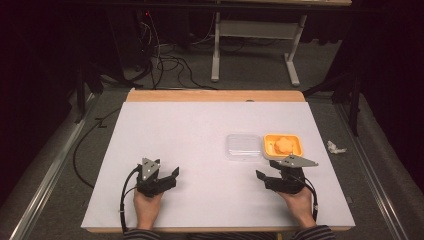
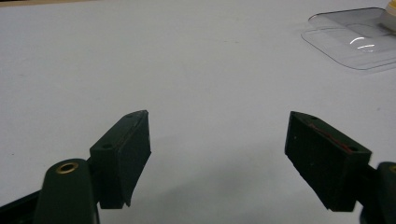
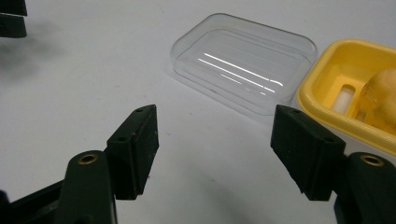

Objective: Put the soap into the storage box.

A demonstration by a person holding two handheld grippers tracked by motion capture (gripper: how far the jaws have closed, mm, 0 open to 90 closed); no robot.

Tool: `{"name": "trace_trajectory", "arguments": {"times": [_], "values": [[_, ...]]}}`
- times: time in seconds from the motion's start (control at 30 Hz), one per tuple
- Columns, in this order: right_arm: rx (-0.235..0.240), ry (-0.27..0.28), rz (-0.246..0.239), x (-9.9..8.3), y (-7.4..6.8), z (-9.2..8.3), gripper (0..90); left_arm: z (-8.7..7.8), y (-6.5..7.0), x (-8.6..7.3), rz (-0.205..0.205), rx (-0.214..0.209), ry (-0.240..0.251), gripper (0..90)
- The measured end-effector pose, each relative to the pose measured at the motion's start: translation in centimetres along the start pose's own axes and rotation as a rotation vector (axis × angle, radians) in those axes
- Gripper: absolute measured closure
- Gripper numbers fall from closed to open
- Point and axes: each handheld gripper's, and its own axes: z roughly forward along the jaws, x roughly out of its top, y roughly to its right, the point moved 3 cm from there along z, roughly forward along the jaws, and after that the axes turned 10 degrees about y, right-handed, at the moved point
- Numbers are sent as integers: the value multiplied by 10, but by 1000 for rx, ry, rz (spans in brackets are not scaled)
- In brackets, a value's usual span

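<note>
Right claw (image 1: 272,176) at lower right of the high view, released, nothing between the jaws. Just above it on the white bench (image 1: 200,150): clear lid (image 1: 243,146) touching yellow tray (image 1: 283,145) holding an orange piece (image 1: 283,145). Left claw (image 1: 167,175) at lower left, also released, well apart from them.

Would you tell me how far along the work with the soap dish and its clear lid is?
Done: the clear lid lies off, beside the yellow dish holding soap. In hand: nothing; the right gripper faces the lid, open. Left: any grasp; the left gripper is open over bare table.
</note>
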Motion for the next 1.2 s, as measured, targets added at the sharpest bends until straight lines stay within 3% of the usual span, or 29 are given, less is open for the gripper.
{"name": "trace_trajectory", "arguments": {"times": [0.67, 1.2], "values": [[-39, -81, 3, -15, 6, 22, 339, 0, 0, 0, -1, -1, 0, 230], [-113, -66, -18, -22, 10, 32, 364, 0, 0, 0, -1, -1, 1, 230]]}}
